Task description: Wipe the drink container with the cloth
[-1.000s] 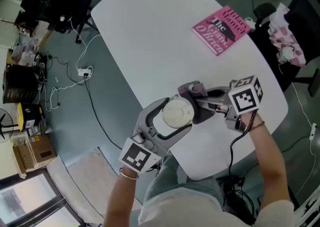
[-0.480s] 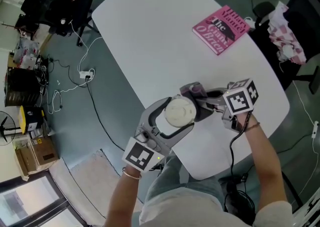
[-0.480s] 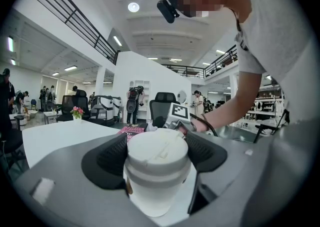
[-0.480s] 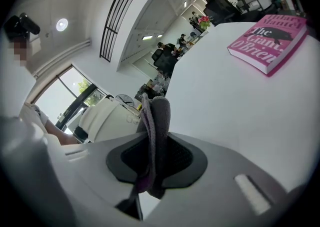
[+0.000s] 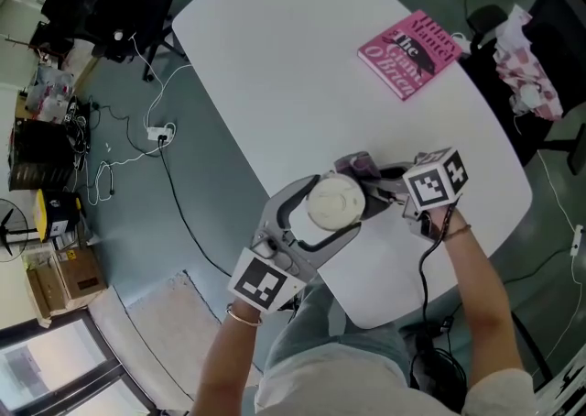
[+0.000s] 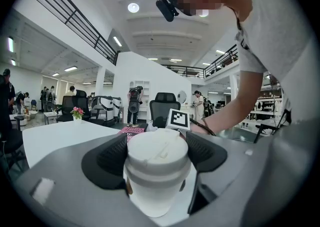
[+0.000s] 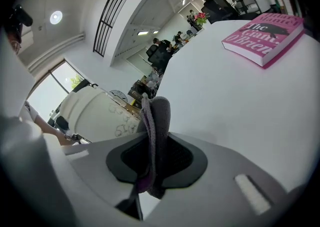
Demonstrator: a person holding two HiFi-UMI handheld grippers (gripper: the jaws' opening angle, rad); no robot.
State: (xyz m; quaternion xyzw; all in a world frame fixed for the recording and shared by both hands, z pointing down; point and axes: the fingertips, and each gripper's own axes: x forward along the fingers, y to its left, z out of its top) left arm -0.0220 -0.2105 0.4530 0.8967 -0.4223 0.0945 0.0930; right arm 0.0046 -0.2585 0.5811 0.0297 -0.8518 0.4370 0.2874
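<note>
A white lidded paper cup [image 5: 333, 202] is held above the near end of the white table [image 5: 302, 75], and my left gripper [image 5: 322, 205] is shut on it. In the left gripper view the cup [image 6: 157, 167] fills the space between the black pads. My right gripper [image 5: 377, 187] comes in from the right, shut on a folded grey-purple cloth [image 5: 357, 166]. The cloth [image 7: 154, 141] stands pinched between that gripper's pads, right beside the cup's wall [image 7: 97, 113], which bears handwritten marks. Whether cloth and cup touch is hard to tell.
A pink book [image 5: 409, 51] lies at the far right of the table, also seen as the pink book [image 7: 265, 38] in the right gripper view. A chair with a pink checked cloth [image 5: 524, 66] stands off the right edge. Cables [image 5: 146, 144] trail on the floor at left.
Both grippers have shifted slightly, the right one moving a little left and closer to the cup. Both grips are unchanged.
</note>
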